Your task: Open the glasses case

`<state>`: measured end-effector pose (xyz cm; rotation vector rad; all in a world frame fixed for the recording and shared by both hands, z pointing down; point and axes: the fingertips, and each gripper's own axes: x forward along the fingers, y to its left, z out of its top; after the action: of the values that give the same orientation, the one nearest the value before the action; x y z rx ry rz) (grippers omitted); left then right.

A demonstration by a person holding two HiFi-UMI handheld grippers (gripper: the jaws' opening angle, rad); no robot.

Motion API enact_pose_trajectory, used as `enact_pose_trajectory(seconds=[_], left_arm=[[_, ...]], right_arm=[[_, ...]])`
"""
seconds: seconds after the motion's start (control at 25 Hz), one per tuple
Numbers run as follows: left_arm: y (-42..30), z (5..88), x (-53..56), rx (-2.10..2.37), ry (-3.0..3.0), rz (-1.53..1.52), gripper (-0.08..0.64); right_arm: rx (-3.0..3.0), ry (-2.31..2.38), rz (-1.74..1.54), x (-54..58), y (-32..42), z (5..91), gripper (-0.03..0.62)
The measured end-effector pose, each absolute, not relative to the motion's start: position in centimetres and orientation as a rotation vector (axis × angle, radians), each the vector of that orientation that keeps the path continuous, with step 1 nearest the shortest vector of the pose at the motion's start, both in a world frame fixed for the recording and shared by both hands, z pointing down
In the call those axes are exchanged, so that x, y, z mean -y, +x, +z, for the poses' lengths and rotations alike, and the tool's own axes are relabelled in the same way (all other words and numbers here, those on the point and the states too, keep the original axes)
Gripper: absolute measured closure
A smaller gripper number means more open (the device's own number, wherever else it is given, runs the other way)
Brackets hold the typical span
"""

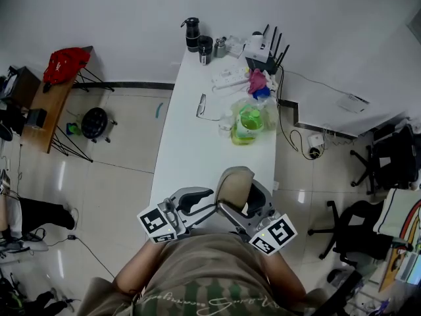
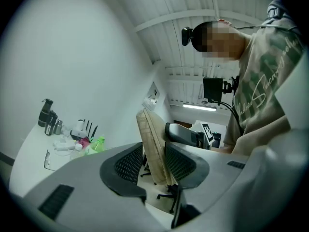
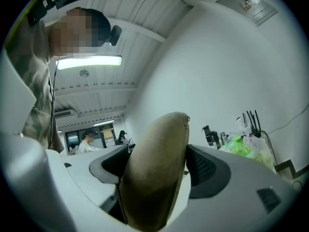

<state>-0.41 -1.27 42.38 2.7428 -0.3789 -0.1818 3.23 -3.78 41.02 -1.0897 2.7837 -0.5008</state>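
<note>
The tan glasses case [image 1: 235,182] stands upright just above the near end of the white table [image 1: 177,157]. My right gripper [image 1: 242,201] is shut on it: in the right gripper view the case [image 3: 157,178] fills the gap between both pads of the right gripper [image 3: 157,170]. My left gripper [image 1: 212,203] comes in from the left. In the left gripper view the case's seamed edge [image 2: 149,144] sits between the jaws of the left gripper [image 2: 153,163], against the right pad with a thin gap at the left pad. The case is closed.
A pair of glasses [image 1: 201,105] lies mid-table. Beyond it are a bag with a green bottle [image 1: 248,120], a pink cloth, black bottles [image 1: 192,35] and a router [image 1: 263,48]. Office chairs [image 1: 368,229] stand to the right, and a wooden desk with a red bag [image 1: 64,64] to the left.
</note>
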Motion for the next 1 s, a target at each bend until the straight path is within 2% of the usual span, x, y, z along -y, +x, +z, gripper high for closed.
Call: enact_pose_trajectory(seconds=[0.44,0.6,0.96,1.0], left_arm=[[-0.3,41.9,0.4,0.310,2.806,-0.118,0.435],[-0.4,42.2,0.4,0.324,2.792,-0.061,0.457],[0.0,41.4,-0.9,0.252,2.818,-0.096,0.457],[0.2,41.4,-1.1,0.230,2.819,-0.085,0.477]], right_arm=[[-2.740,-0.985,-0.497,2.9,3.3,40.6,0.215],[-2.707,-0.944,-0.577,3.0,3.4,41.0,0.224],[-2.653,-0.871,-0.708,3.1,3.0,41.7,0.222],[-2.652,-0.867,-0.721,3.1,2.9,41.7,0.221]])
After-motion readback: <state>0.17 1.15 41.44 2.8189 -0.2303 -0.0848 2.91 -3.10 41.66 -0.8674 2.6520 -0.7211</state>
